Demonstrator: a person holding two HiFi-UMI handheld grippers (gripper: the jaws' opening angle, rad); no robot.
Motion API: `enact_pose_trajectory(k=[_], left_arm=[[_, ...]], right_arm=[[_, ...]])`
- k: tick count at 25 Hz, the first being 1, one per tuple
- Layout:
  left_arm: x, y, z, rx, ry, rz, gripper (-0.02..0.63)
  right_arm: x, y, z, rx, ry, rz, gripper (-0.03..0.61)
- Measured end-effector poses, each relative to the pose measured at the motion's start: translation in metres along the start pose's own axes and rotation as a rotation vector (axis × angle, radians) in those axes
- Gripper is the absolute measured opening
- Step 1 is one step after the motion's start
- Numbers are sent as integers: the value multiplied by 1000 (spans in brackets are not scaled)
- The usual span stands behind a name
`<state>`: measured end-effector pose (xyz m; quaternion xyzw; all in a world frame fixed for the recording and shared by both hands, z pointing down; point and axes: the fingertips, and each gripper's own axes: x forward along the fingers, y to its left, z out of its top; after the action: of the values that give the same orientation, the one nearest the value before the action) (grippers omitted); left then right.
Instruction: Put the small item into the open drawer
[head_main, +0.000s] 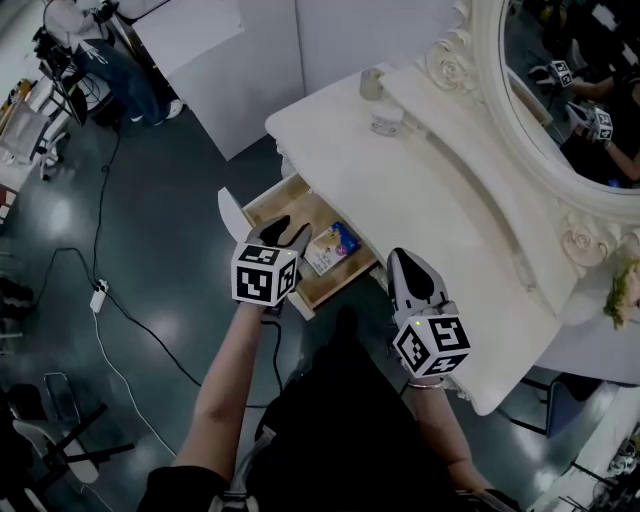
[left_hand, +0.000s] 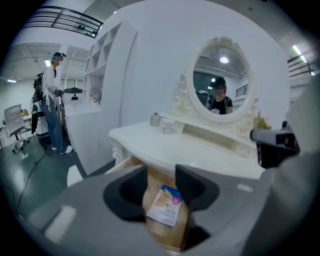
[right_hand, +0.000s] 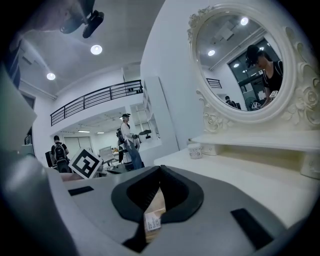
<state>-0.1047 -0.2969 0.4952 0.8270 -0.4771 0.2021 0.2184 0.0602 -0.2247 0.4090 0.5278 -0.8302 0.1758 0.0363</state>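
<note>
1. The small packet (head_main: 332, 247) is seen lying flat on the wood inside the open drawer (head_main: 298, 213). So the job is judged to be almost done.
2. The left gripper (head_main: 287, 233) is held just above the drawer, with the packet at 3 o'clock from it. Its fingers are set a little apart and nothing is pinched by them. The packet is seen past the gap, down in the drawer.
3. The right gripper (head_main: 398, 258) is held at 4 o'clock from the drawer, by the table's edge. Its fingers are closed tip to tip and nothing seems to be gripped. Only a strip of wood with a small label is seen behind them.
4. To do this step well, the left gripper should be lifted straight up and then pulled back toward 6 o'clock. The packet should not be bumped, and the drawer walls should not be knocked.
5. The white table top (head_main: 400, 190) is found right above the drawer at 1 o'clock. It could be hit if the gripper is swung that way.
6. A small jar (head_main: 386, 117) is set on the table at 1 o'clock, and a big round mirror (head_main: 570, 90) is seen at 2 o'clock. Both are well apart from the grippers, so the way is not blocked by them.
7. A cable (head_main: 110, 300) is laid on the dark floor at 9 o'clock. It could be tripped on if a step is taken that way.
</note>
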Motion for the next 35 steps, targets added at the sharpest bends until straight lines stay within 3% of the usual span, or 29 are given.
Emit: enact_pose_trajectory(k=[10, 21, 35], left_arm=[[-77, 3, 18, -35, -163, 52, 98], [-137, 2, 13, -21, -260, 132, 15], [-182, -1, 13, -42, -346, 173, 8]], right_arm=[[-11, 22, 8, -27, -35, 16, 5], [-24, 44, 11, -55, -62, 51, 5], [-41, 62, 18, -79, -103, 97, 3]])
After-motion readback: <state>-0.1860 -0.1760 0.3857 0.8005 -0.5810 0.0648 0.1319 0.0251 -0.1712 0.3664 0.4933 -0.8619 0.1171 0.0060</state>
